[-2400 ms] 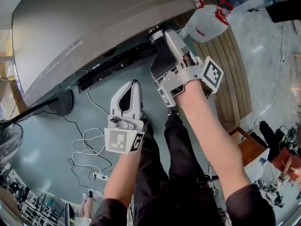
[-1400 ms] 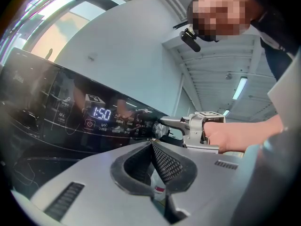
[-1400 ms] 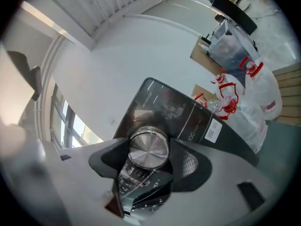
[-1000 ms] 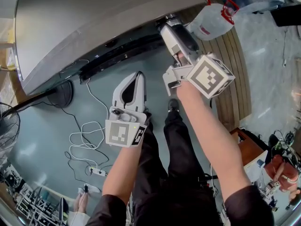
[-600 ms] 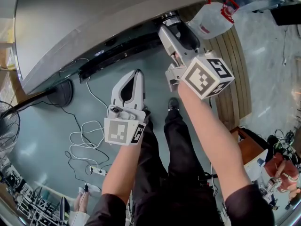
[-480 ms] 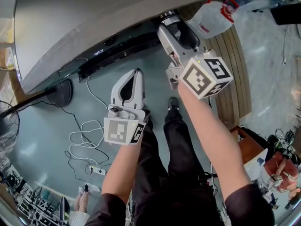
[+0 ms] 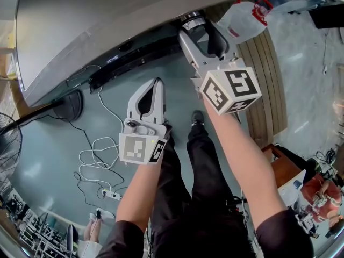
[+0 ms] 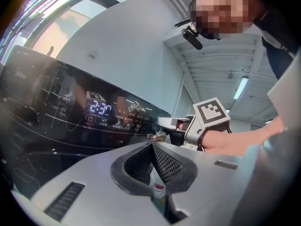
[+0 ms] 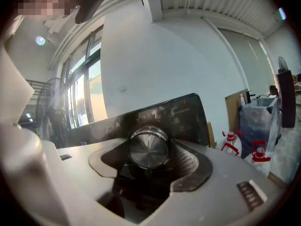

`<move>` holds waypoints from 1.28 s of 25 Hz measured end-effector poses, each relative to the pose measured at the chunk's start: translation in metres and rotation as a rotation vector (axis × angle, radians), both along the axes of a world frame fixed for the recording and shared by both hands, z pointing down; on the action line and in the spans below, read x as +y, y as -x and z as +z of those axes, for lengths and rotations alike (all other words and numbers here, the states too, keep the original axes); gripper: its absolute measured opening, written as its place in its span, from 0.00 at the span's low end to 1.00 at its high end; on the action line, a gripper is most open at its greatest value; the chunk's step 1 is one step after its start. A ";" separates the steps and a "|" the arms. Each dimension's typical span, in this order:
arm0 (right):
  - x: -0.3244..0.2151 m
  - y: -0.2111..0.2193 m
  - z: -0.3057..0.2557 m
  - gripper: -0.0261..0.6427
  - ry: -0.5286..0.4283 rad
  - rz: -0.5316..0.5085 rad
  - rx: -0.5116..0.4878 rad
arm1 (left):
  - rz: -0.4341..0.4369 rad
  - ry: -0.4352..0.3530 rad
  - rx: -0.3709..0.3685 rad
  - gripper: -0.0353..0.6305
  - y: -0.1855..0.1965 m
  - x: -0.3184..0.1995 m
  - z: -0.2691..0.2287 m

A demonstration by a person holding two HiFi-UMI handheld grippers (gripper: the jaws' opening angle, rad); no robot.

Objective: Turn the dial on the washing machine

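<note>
The washing machine [image 7: 97, 26] has a grey top and a black control panel [image 7: 134, 50]. At the panel's right end is its silver dial [image 7: 189, 19]. My right gripper [image 7: 194, 27] is shut on that dial, with one jaw on each side of it. In the right gripper view the dial [image 9: 149, 146] fills the gap between the jaws of the right gripper [image 9: 149, 155]. My left gripper [image 7: 157, 84] hangs shut and empty a little in front of the panel's middle. The left gripper view shows the lit display [image 8: 99, 109] reading 2:37 above the left gripper [image 8: 151, 146].
White bottles with red caps [image 7: 244, 14] stand on wooden slats [image 7: 263, 74] to the right of the machine. Cables and a power strip [image 7: 105, 171] lie on the floor at lower left. A fan [image 7: 8, 152] stands at the left edge. The person's legs are below the grippers.
My right gripper has rolled about the dial, so its marker cube now shows other faces, and it sits slightly closer to the panel. The left gripper has hardly moved.
</note>
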State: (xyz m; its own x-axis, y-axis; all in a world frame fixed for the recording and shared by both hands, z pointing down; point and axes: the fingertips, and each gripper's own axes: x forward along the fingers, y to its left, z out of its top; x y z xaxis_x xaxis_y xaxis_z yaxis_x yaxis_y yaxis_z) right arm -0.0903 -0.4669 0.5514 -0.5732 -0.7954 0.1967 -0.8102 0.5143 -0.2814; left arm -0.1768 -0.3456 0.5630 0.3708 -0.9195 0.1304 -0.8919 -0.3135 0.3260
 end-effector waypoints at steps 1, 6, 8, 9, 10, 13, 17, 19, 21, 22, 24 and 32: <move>0.000 0.000 0.000 0.46 -0.007 -0.002 0.013 | 0.000 -0.001 0.000 0.07 0.000 -0.001 0.000; 0.000 0.003 -0.001 0.46 -0.054 -0.008 0.079 | 0.003 0.000 0.001 0.07 -0.002 -0.001 0.001; 0.000 0.003 -0.001 0.46 -0.070 -0.013 0.096 | 0.004 0.003 0.002 0.07 -0.004 0.000 0.002; 0.001 0.003 -0.001 0.46 -0.083 -0.019 0.114 | 0.004 0.004 0.002 0.07 -0.005 0.001 0.003; 0.001 0.003 0.000 0.46 -0.098 -0.025 0.136 | 0.005 0.005 0.002 0.07 -0.006 0.001 0.004; 0.001 0.004 -0.001 0.46 -0.133 -0.035 0.191 | 0.005 0.008 0.000 0.07 -0.008 0.002 0.006; 0.002 0.003 -0.002 0.46 -0.150 -0.036 0.208 | 0.003 0.003 -0.003 0.07 -0.009 0.001 0.004; 0.002 0.003 -0.002 0.46 -0.147 -0.038 0.199 | 0.003 0.000 -0.004 0.07 -0.009 0.001 0.003; 0.003 0.004 -0.002 0.46 -0.144 -0.039 0.194 | 0.003 -0.001 -0.006 0.07 -0.006 0.001 0.001; 0.005 0.004 -0.003 0.46 -0.146 -0.038 0.194 | 0.002 -0.002 -0.006 0.07 -0.005 0.001 0.001; 0.010 0.001 -0.007 0.46 -0.153 -0.034 0.189 | 0.000 -0.003 -0.007 0.07 -0.004 0.001 -0.001; 0.061 -0.009 -0.055 0.20 -0.210 -0.118 0.181 | -0.032 -0.034 -0.046 0.07 -0.003 0.009 -0.044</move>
State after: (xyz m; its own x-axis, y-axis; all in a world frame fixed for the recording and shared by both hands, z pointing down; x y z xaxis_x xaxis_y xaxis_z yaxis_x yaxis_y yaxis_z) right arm -0.0814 -0.4062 0.4960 -0.6352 -0.7592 0.1419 -0.7683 0.6399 -0.0155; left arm -0.1740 -0.3363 0.5194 0.3358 -0.9348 0.1154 -0.9153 -0.2950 0.2742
